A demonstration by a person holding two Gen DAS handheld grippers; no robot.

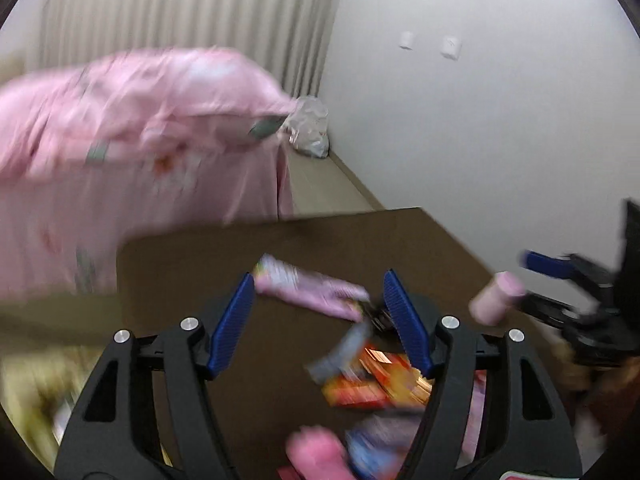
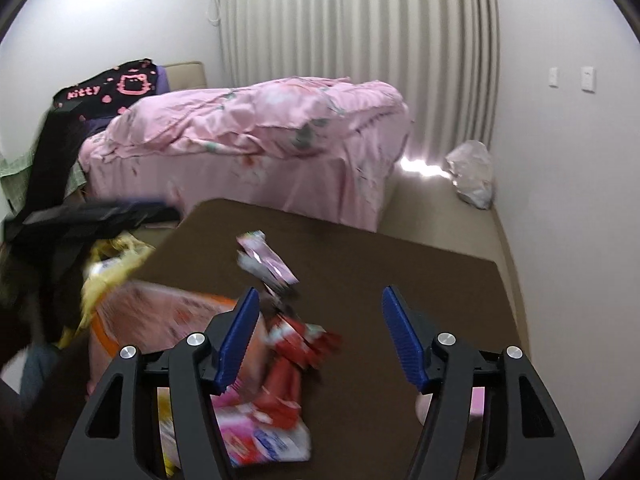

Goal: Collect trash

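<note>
Left wrist view: the left gripper (image 1: 320, 320) hangs over the dark counter (image 1: 192, 264) with its blue fingers (image 1: 234, 322) spread apart and nothing between them. A pink wrapper (image 1: 312, 286) lies on the counter at frame centre, crossing the gap near the fingertips. An orange-red wrapper (image 1: 368, 384) sits lower, just beside the inner face of the right-hand finger. More pink and blue litter (image 1: 340, 448) shows at the bottom edge, heavily blurred. At far right the right gripper (image 1: 560, 280) appears; whether the pink cylindrical object (image 1: 496, 298) in front of it is held cannot be told.

Risk: the frame is smeared by motion. Closing at this speed could clip the orange-red wrapper edge and flick it away, or pinch two wrappers at once.

Right wrist view: the right gripper (image 2: 320, 332) has its fingers (image 2: 402, 340) wide apart and empty over bare counter (image 2: 400, 264). The pink wrapper (image 2: 266, 262) lies ahead and to the left of the gap. A red wrapper (image 2: 296, 356) rests just right of the left-hand finger, lower centre. A large pink packet (image 2: 160, 316) and a pink-and-white packet (image 2: 260, 436) lie at lower left. A yellow bag (image 2: 112, 268) hangs off the counter's left edge beside the left gripper (image 2: 100, 216), whose state is unreadable here.

Risk: loose wrappers near the counter's left edge could slide off if brushed.
</note>
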